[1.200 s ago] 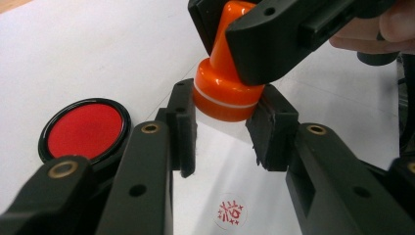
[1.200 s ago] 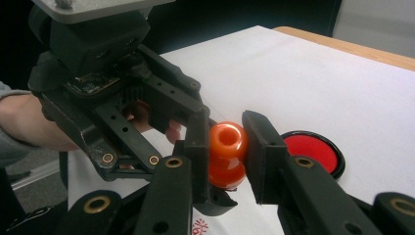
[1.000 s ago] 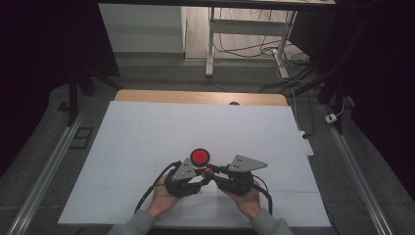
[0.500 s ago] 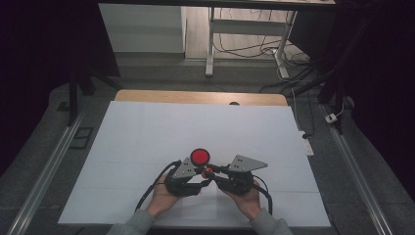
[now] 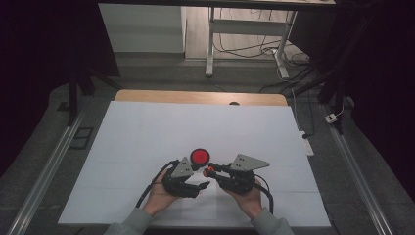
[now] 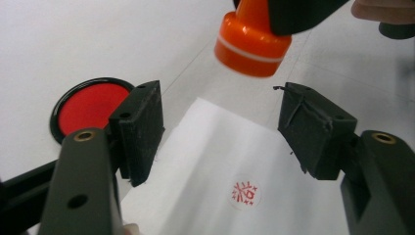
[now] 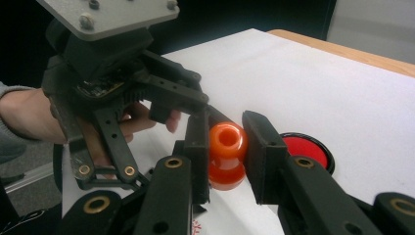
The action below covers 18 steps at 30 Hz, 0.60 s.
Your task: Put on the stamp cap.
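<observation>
An orange stamp is clamped between the jaws of my right gripper, held a little above the table. The same stamp hangs over a white paper sheet that bears a round red stamp mark. My left gripper stands open just above that sheet, with the mark between its jaws. A round red ink pad in a black rim lies just beyond both grippers. From above, the left gripper and right gripper sit close together near the front edge.
A large white mat covers the table, whose wooden far edge shows behind it. Metal rails run along both sides. A person's hand holds the left gripper.
</observation>
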Each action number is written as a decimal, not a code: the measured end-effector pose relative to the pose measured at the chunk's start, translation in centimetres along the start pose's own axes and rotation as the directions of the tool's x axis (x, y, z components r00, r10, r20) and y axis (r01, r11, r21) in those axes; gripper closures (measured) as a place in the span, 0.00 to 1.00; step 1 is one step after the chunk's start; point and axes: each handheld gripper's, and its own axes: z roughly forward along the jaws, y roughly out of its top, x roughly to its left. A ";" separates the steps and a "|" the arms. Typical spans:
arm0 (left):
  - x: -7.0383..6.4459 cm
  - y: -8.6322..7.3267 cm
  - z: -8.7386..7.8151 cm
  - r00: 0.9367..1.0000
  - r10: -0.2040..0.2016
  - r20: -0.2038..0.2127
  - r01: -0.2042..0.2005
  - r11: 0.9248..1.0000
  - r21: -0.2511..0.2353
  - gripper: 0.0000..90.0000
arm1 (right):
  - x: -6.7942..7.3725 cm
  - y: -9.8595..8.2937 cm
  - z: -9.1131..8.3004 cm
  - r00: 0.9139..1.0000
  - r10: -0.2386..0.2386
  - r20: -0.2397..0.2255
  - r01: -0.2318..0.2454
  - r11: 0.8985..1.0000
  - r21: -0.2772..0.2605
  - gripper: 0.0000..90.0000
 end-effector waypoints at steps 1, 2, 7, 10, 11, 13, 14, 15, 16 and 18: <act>-0.1 0.0 -0.2 1.000 0.014 -0.006 -0.014 1.000 0.005 0.36 | 0.0 0.0 0.0 1.000 -0.001 0.003 0.001 1.000 -0.002 0.81; -0.2 0.0 -0.4 0.999 0.030 -0.014 -0.030 0.999 0.011 0.35 | 0.0 0.1 -0.1 1.000 -0.002 0.004 0.002 1.000 -0.003 0.81; -0.1 -0.6 -1.3 0.999 0.033 -0.029 -0.033 0.999 0.019 0.34 | 0.0 0.2 -0.1 1.000 -0.008 0.004 0.008 1.000 -0.003 0.81; 0.2 -1.0 -2.0 0.999 0.020 -0.038 -0.019 1.000 0.019 0.34 | 0.0 0.2 -0.1 1.000 -0.013 0.005 0.013 1.000 0.001 0.81; 0.4 -1.1 -2.3 0.999 0.017 -0.041 -0.016 1.000 0.017 0.34 | 0.0 0.2 -0.1 1.000 -0.014 0.006 0.014 1.000 0.002 0.81; 0.6 -1.3 -2.8 0.999 0.010 -0.044 -0.009 1.000 0.013 0.34 | 0.0 0.2 0.0 1.000 -0.015 0.006 0.015 1.000 0.003 0.81; 0.6 -1.4 -3.0 0.999 0.006 -0.047 -0.006 1.000 0.010 0.34 | 0.0 0.2 -0.1 1.000 -0.015 0.007 0.015 1.000 0.003 0.81; 0.8 -1.5 -3.2 0.999 0.005 -0.049 -0.004 1.000 0.009 0.34 | -0.1 0.2 -0.1 1.000 -0.014 0.007 0.014 1.000 0.003 0.81; 0.9 -1.6 -3.5 0.999 -0.001 -0.050 0.001 1.000 0.008 0.34 | -0.1 0.2 -0.1 1.000 -0.014 0.009 0.014 1.000 0.002 0.81; 1.0 -1.9 -4.1 0.999 -0.006 -0.054 0.006 1.000 0.007 0.33 | -0.2 0.2 -0.2 1.000 -0.013 0.011 0.013 1.000 0.001 0.81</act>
